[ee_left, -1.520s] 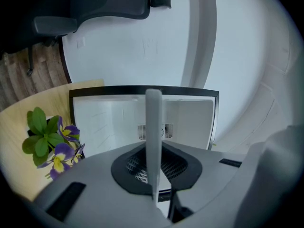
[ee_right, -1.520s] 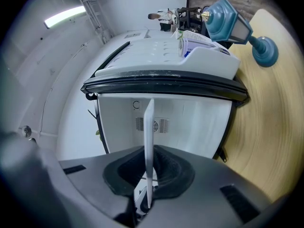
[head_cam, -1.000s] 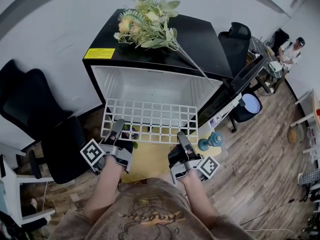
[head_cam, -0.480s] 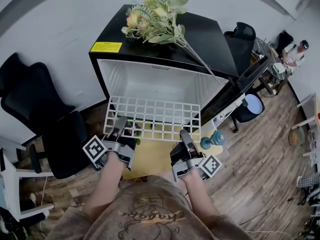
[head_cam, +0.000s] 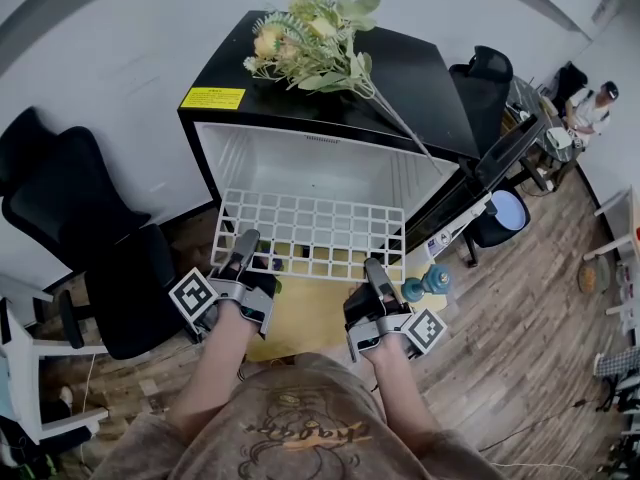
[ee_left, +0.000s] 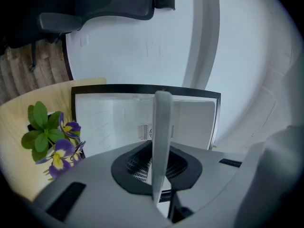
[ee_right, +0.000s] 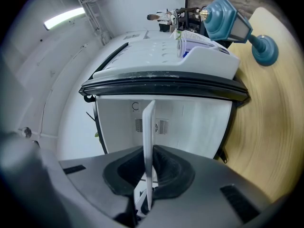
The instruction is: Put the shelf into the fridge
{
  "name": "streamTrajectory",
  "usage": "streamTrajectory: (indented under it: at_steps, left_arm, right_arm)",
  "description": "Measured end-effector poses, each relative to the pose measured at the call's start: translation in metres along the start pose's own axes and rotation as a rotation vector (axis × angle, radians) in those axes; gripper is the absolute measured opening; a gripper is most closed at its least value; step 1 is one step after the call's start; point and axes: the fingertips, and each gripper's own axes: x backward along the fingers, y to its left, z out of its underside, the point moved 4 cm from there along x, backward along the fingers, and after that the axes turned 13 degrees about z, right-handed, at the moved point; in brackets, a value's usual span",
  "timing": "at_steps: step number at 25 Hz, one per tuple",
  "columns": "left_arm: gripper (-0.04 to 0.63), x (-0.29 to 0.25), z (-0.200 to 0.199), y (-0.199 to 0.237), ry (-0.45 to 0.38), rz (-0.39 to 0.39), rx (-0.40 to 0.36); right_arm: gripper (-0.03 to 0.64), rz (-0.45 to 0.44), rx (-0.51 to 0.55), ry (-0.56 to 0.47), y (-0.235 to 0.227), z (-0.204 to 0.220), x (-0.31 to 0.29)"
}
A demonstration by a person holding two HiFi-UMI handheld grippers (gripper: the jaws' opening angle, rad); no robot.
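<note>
A white wire-grid shelf point(head_cam: 312, 235) hangs level in front of the open black mini fridge point(head_cam: 400, 78), its far edge at the mouth of the white interior point(head_cam: 320, 168). My left gripper point(head_cam: 245, 248) is shut on the shelf's near left edge. My right gripper point(head_cam: 375, 273) is shut on its near right edge. In the left gripper view the shelf point(ee_left: 161, 122) shows edge-on as a white strip between the jaws of that gripper point(ee_left: 160, 170), with the fridge's interior point(ee_left: 109, 120) behind. The right gripper view shows the same: the shelf point(ee_right: 149, 127) is pinched in that gripper point(ee_right: 148, 175).
The fridge door point(head_cam: 480, 173) stands open to the right. A bunch of flowers point(head_cam: 315, 38) lies on top of the fridge. On the yellow mat point(head_cam: 300, 318) below are a small purple-flowered plant point(ee_left: 52, 141) and a blue dumbbell point(head_cam: 425, 283). A black office chair point(head_cam: 90, 258) stands to the left.
The head view has shifted a little. The shelf and both grippers have barely moved, the left side edging slightly toward the fridge. Both grips are unchanged.
</note>
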Motion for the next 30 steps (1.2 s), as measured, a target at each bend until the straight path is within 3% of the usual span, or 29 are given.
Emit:
streamTrajectory:
  at_steps: [30]
  left_arm:
    - [0.048,-0.027,-0.013,0.011,-0.004,-0.005,0.006]
  right_arm:
    - [0.029,0.027,-0.024,-0.014,0.001,-0.009,-0.026]
